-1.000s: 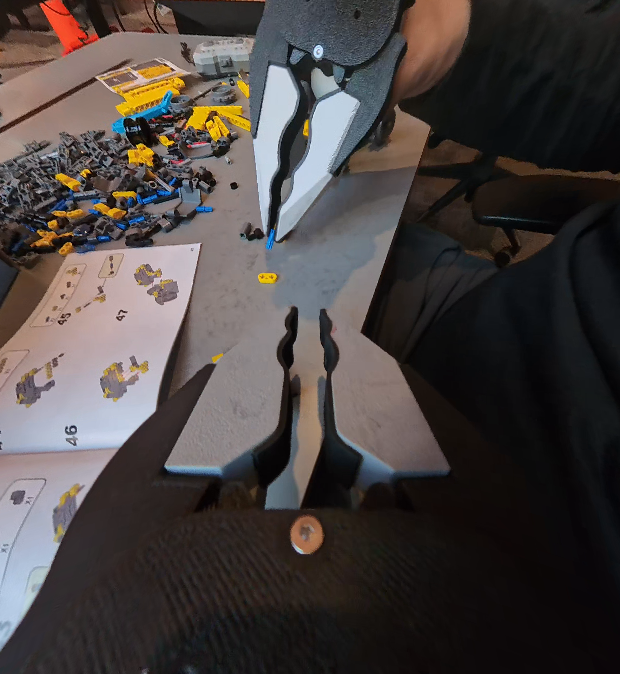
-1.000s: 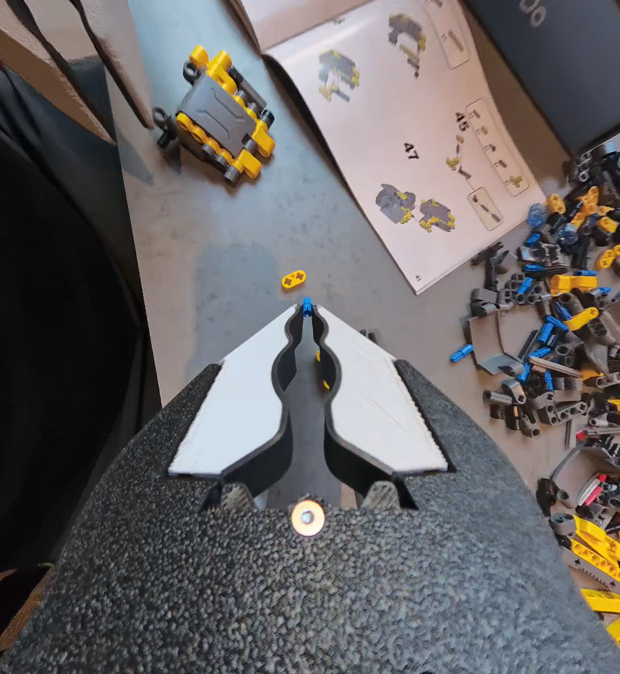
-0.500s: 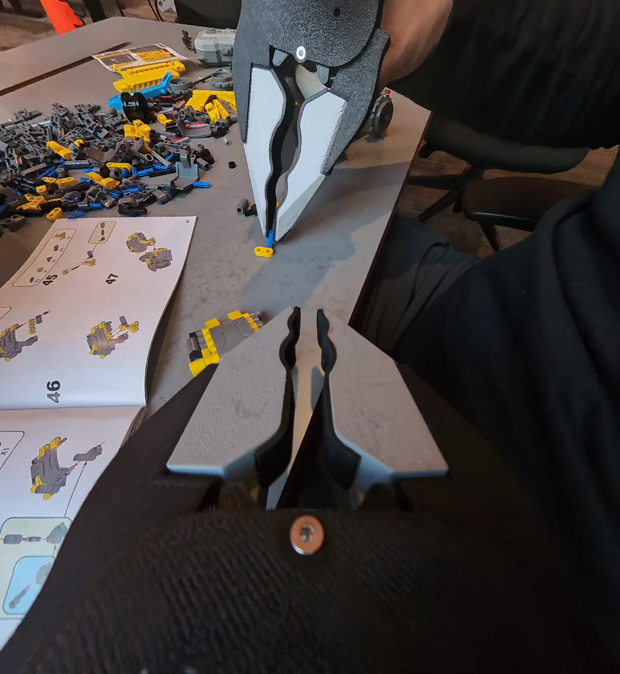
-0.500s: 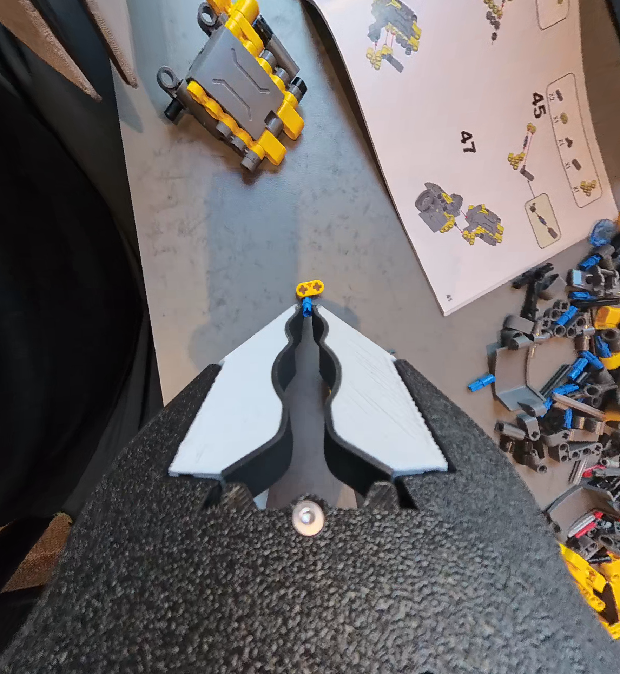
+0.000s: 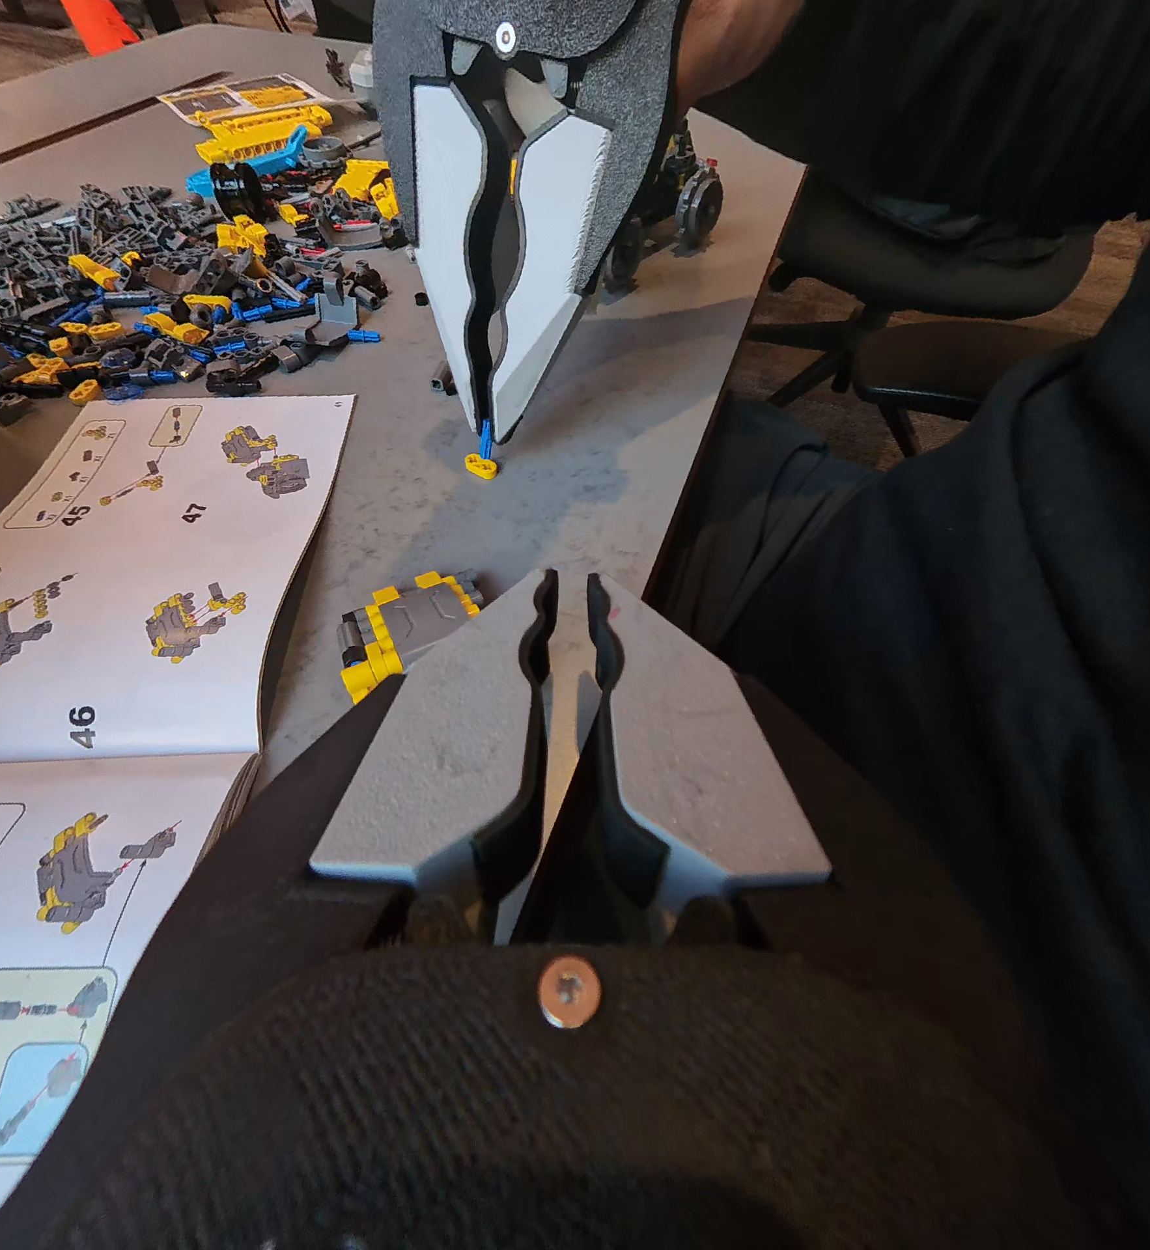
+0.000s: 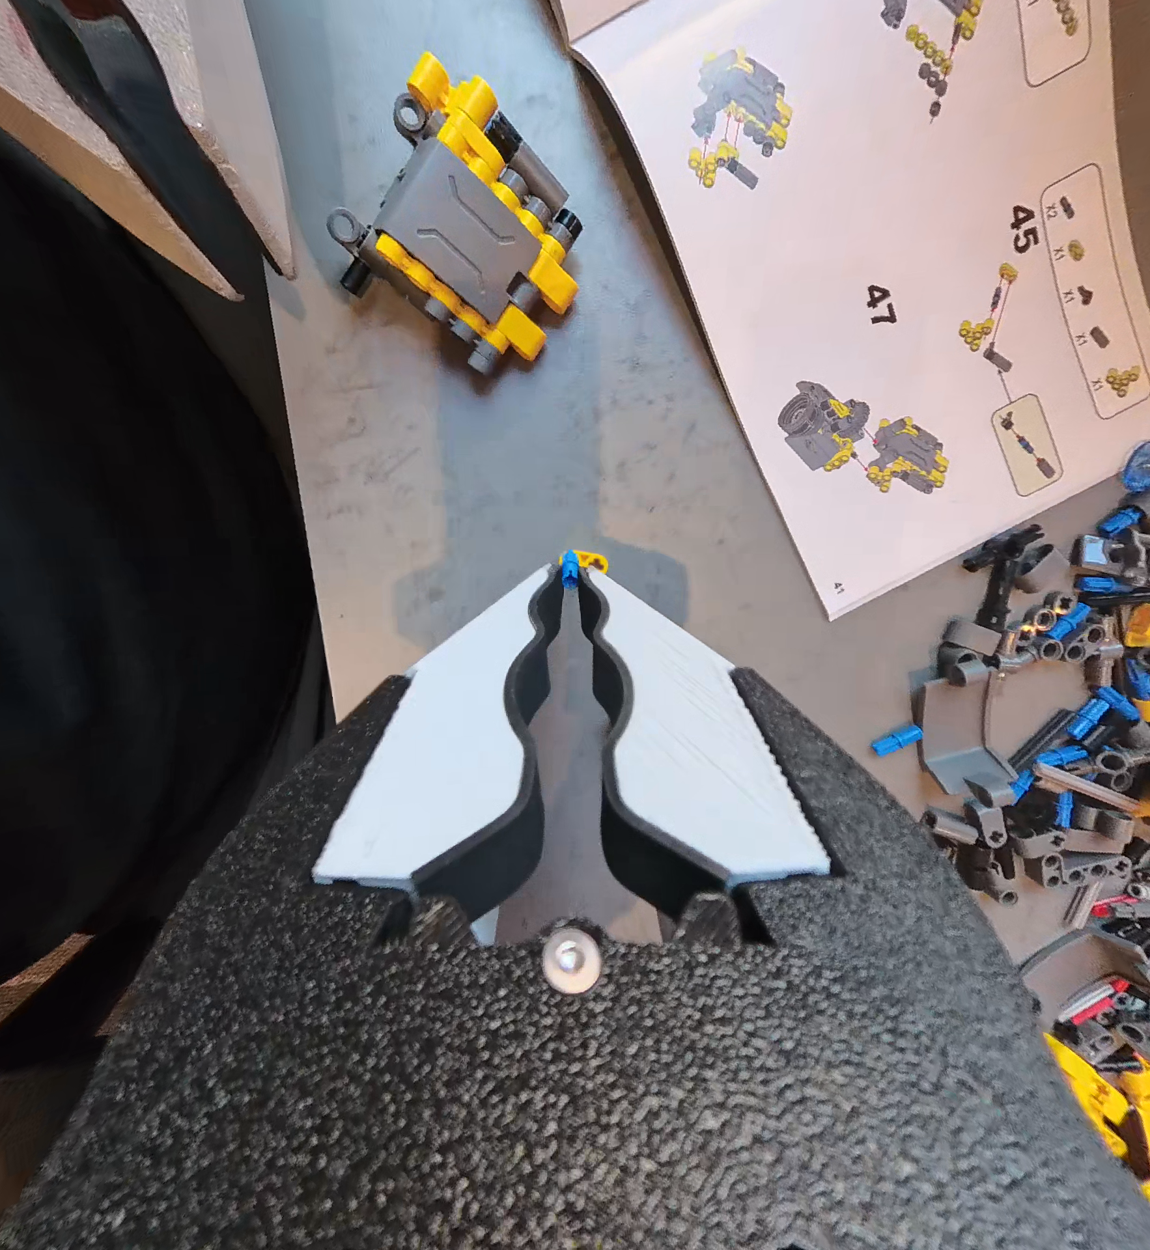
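My right gripper [image 6: 569, 571] is shut on a small blue pin [image 6: 568, 567] and holds it tip-down on a small yellow two-hole piece [image 6: 591, 559] that lies on the grey table [image 6: 504, 460]. The left wrist view shows the same gripper [image 5: 489, 433], pin [image 5: 485, 438] and yellow piece [image 5: 481, 467]. My left gripper [image 5: 572, 583] is open a little and empty, near the table's front edge. A grey and yellow brick assembly [image 5: 410, 622] lies just left of its fingertips; it also shows in the right wrist view [image 6: 464, 216].
An open instruction booklet [image 5: 126, 595] lies on the left. A heap of grey, yellow and blue parts [image 5: 126, 291] fills the far left. A wheeled model [image 5: 680, 203] stands behind the right gripper. A person in black sits at the table edge [image 5: 707, 487]. The grippers' ends are close to 10 cm from one another.
My right gripper has moved the blue pin down onto the yellow piece. My left gripper has pulled back towards me, so the grey and yellow assembly has come into view.
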